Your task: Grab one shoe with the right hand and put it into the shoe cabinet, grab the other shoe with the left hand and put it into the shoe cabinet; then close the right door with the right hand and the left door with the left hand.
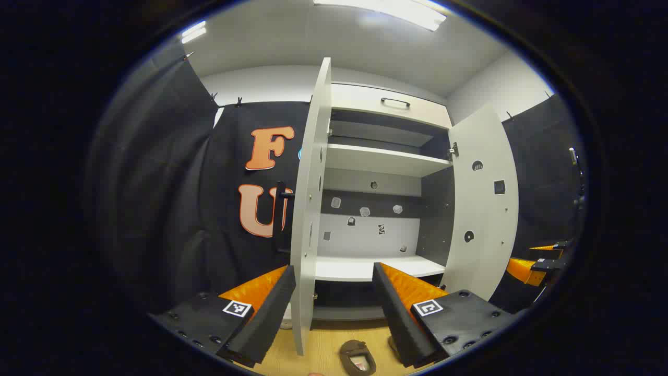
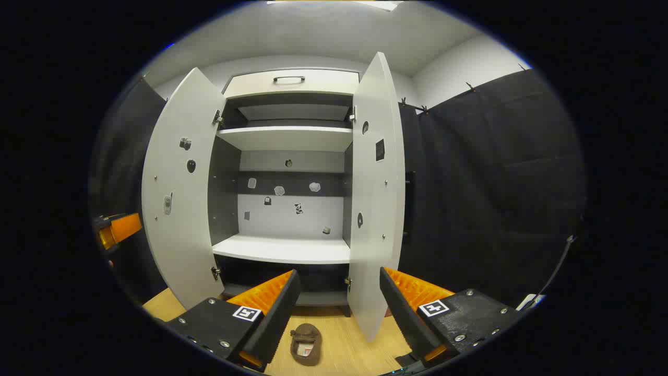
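Brown and low on the wooden floor (image 2: pixel 344 350), one shoe (image 2: pixel 306 343) lies in front of the open shoe cabinet (image 2: pixel 284 138), short of its bottom edge. In the right gripper view it sits at about 6 o'clock, just beyond the right hand-held gripper (image 2: pixel 336 308) and between the lines of its two fingers, nearer the left one. Its long axis runs roughly toward the cabinet, opening up, so the fingers would span it across its width. That hand-held gripper is released, its fingers spread wide with nothing between them.

In the left gripper view the same kind of brown shoe (image 1: pixel 358 356) lies at about 6 o'clock, below and between the spread fingers of the left hand-held gripper (image 1: pixel 334 305), which is also released and empty. Whether a second shoe lies beside it I cannot tell.

Both doors stand open: the left door (image 1: pixel 309 209) edge-on close ahead of the left hand-held gripper, the right door (image 2: pixel 377 209) at about 1 o'clock from the right one. The lower shelf (image 2: pixel 284 249) is bare.

By my judgement nothing is done yet, and the right side is well placed for the first grab: a straight descent onto the shoe.
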